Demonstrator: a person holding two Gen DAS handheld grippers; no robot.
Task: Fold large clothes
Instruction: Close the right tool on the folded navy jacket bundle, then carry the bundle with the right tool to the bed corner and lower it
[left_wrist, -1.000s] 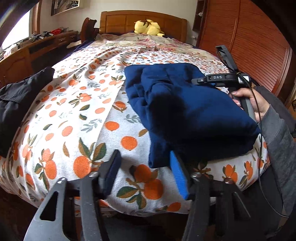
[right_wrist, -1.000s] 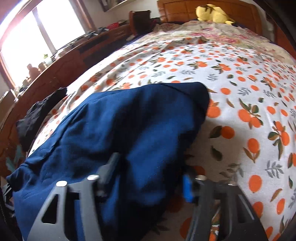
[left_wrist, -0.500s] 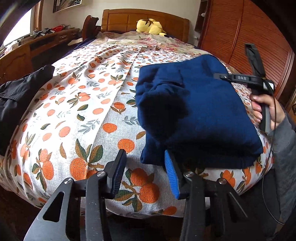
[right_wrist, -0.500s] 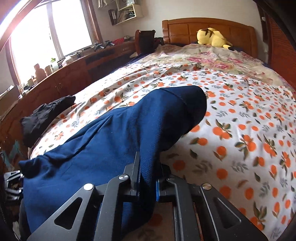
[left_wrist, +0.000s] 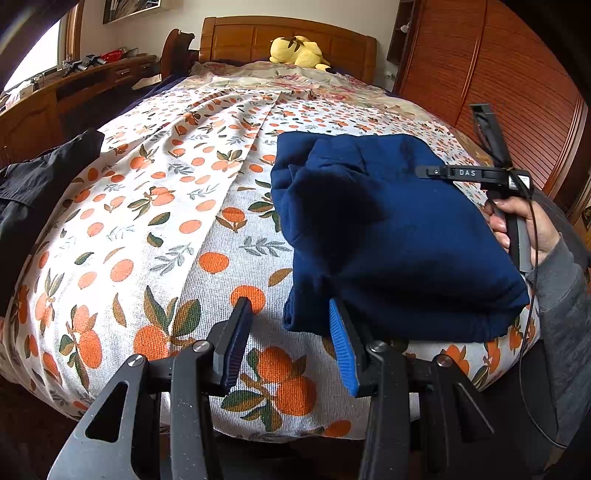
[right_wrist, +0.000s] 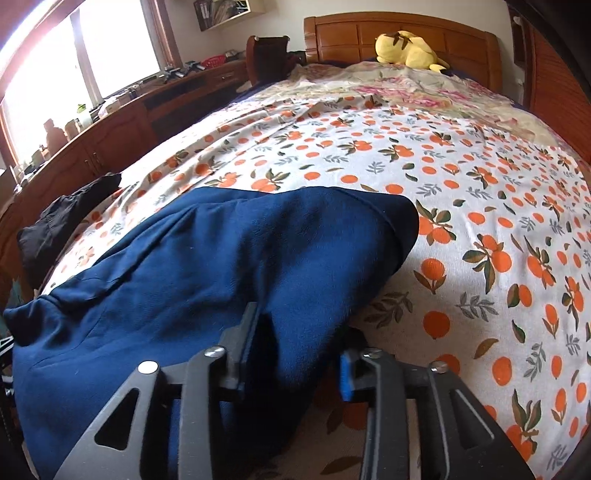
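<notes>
With the navy garment (left_wrist: 399, 236) lying folded near the foot edge of the bed (left_wrist: 155, 229), toward its right corner, I judge squaring the stack comes next. My left gripper (left_wrist: 291, 343) is wide and empty just beside its near corner; my right gripper (right_wrist: 295, 354) gapes astride a fold, gripping nothing. I'd nip edges low.

Both cameras sit low at the bed's (left_wrist: 155, 206) foot end, looking past their own fingers toward the headboard (right_wrist: 399, 33). Both see the blue clothes (left_wrist: 388, 229) close ahead.
</notes>
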